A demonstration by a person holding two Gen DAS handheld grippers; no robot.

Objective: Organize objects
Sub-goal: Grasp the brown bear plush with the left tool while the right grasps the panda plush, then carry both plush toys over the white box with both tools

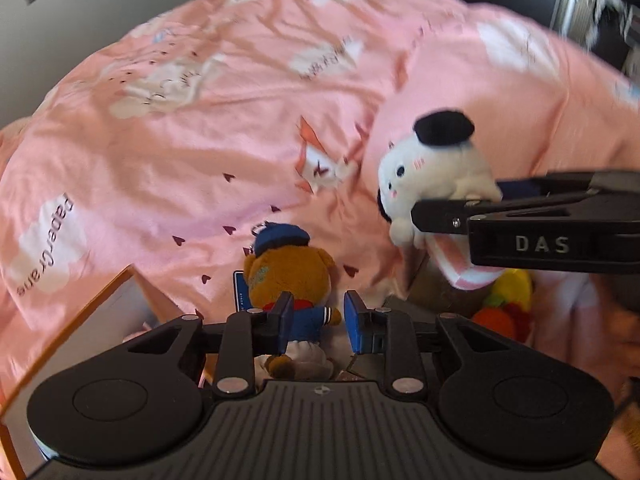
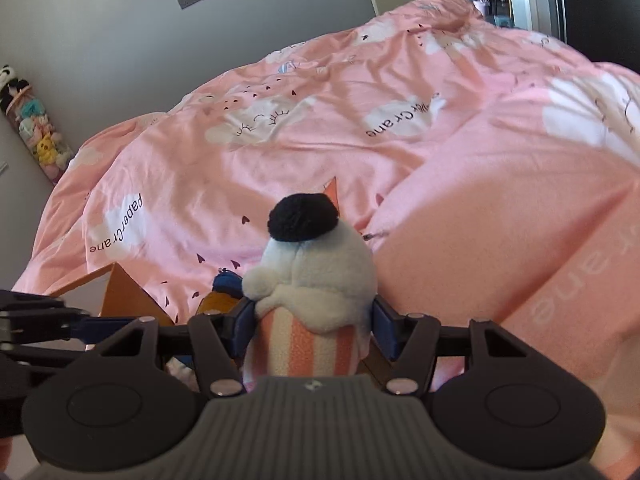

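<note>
A small brown bear plush (image 1: 289, 276) in a blue cap and jacket lies face down below my left gripper (image 1: 320, 320). The jaws stand a little apart. The left pad overlaps the bear's side and a gap shows at the right pad. My right gripper (image 2: 314, 328) is shut on a white plush (image 2: 320, 264) with a black beret and a pink-striped body, held upright above the bed. In the left wrist view that plush (image 1: 436, 168) hangs at the right in the right gripper (image 1: 460, 196). The left gripper (image 2: 100, 326) shows at the left edge of the right wrist view.
A rumpled pink duvet (image 2: 320, 140) covers the bed. An orange-edged cardboard box (image 1: 116, 292) sits at the near left, under my left gripper. A yellow, green and orange plush (image 1: 506, 304) lies at the right. A tall holder of soft toys (image 2: 32, 128) stands by the grey wall.
</note>
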